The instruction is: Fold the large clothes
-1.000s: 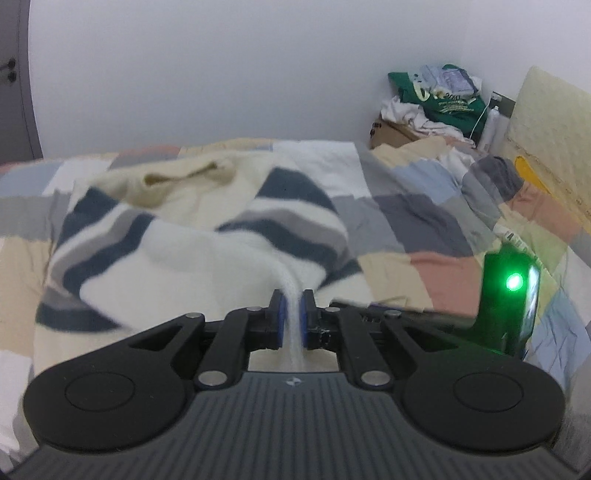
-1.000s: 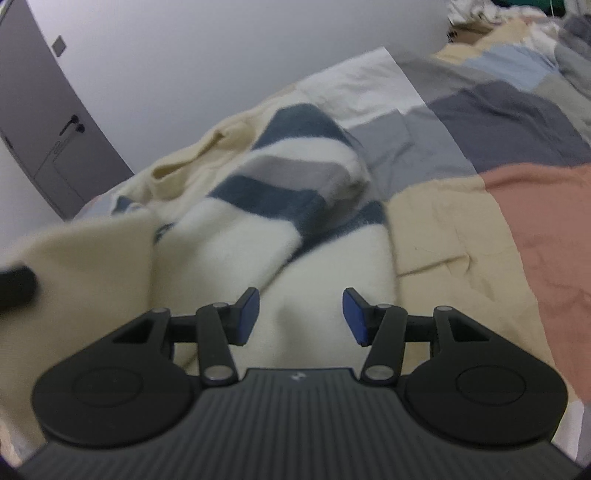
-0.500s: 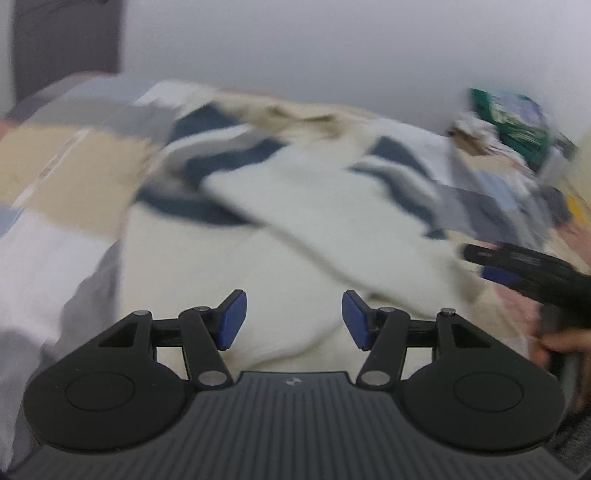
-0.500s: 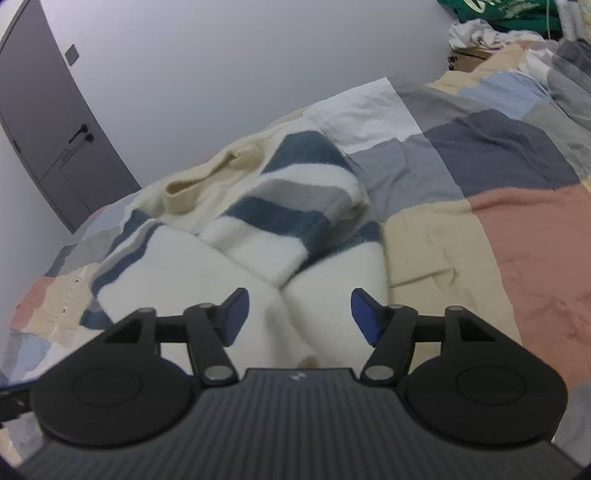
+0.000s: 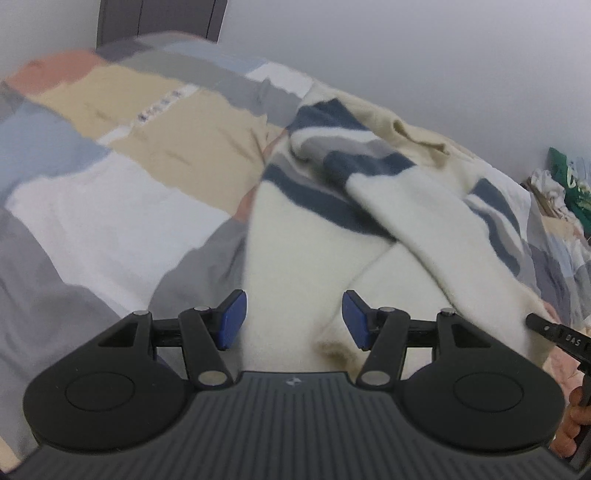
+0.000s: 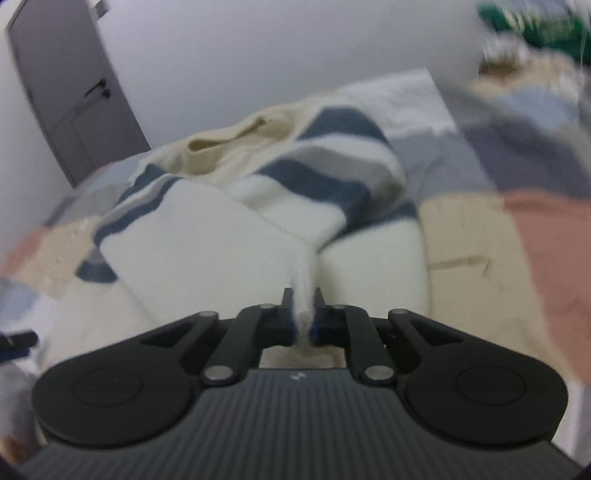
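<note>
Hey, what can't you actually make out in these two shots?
- Sweater near hem: left wrist view, hidden behind the gripper body.
- Green pile: right wrist view, motion-blurred and cut by the top edge.
- Right gripper: left wrist view, cut off at the right edge.

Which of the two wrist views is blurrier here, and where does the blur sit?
Right wrist view: heavier smear, worst at the right edge over the patchwork bedspread; the striped sweater is soft. Left wrist view: milder blur, bedspread patches at left softened, blue pads crisp.
</note>
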`<act>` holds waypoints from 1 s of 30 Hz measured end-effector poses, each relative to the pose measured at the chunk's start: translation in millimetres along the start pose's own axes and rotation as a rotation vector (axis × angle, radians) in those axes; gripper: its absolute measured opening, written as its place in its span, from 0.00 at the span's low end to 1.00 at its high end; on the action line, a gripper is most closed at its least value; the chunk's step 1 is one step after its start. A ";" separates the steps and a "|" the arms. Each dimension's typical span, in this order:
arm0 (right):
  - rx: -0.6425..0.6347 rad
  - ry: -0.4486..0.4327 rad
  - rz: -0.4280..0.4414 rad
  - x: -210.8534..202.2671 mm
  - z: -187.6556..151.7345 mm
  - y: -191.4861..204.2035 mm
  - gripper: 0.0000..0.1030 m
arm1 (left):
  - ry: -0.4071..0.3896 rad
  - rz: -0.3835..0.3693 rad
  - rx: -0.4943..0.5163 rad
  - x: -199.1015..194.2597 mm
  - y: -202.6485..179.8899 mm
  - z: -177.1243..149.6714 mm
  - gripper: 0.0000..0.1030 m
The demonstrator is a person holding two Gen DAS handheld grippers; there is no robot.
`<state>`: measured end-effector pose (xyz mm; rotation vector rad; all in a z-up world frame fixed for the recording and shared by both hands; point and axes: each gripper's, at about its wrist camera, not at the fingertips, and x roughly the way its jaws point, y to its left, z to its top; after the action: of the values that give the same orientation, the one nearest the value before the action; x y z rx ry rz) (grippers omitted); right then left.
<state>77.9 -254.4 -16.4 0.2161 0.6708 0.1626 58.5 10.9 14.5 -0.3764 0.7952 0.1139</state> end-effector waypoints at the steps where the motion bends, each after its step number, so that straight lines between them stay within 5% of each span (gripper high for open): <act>1: 0.001 -0.022 -0.015 -3.2 0.8 -0.1 0.09 | 0.010 -0.005 -0.018 2.6 3.5 0.0 0.61; 5: 0.090 -0.027 -0.083 -4.7 6.4 -18.6 0.09 | 0.053 -0.024 -0.115 13.2 20.8 -2.0 0.61; 9: 0.171 0.035 -0.059 -4.9 -1.8 -32.6 0.16 | 0.109 -0.058 -0.281 22.3 50.5 -7.1 0.61; 10: 0.207 0.033 -0.058 -9.3 -3.3 -36.6 0.22 | 0.115 -0.069 -0.302 23.2 54.3 -8.3 0.61; 12: 0.268 0.023 -0.081 -16.8 -5.1 -43.7 0.66 | 0.121 -0.086 -0.322 23.3 56.7 -9.8 0.61; 14: 0.325 0.017 -0.077 -24.9 -9.4 -52.6 0.76 | 0.124 -0.094 -0.328 24.4 56.2 -10.3 0.61; 18: 0.401 0.083 -0.092 -23.8 -18.8 -64.6 0.77 | 0.123 -0.151 -0.410 25.0 62.1 -15.5 0.61; 24: 0.547 0.266 0.171 1.3 -37.2 -67.7 0.77 | 0.118 -0.169 -0.430 21.7 60.1 -20.6 0.61; 30: 0.501 0.218 0.304 -14.1 -34.1 -54.8 0.78 | 0.125 -0.172 -0.448 20.8 62.3 -24.2 0.61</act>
<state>49.9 -305.4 -47.7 0.7920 0.8876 0.3117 41.8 58.9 -33.6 -0.8804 0.8549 0.1076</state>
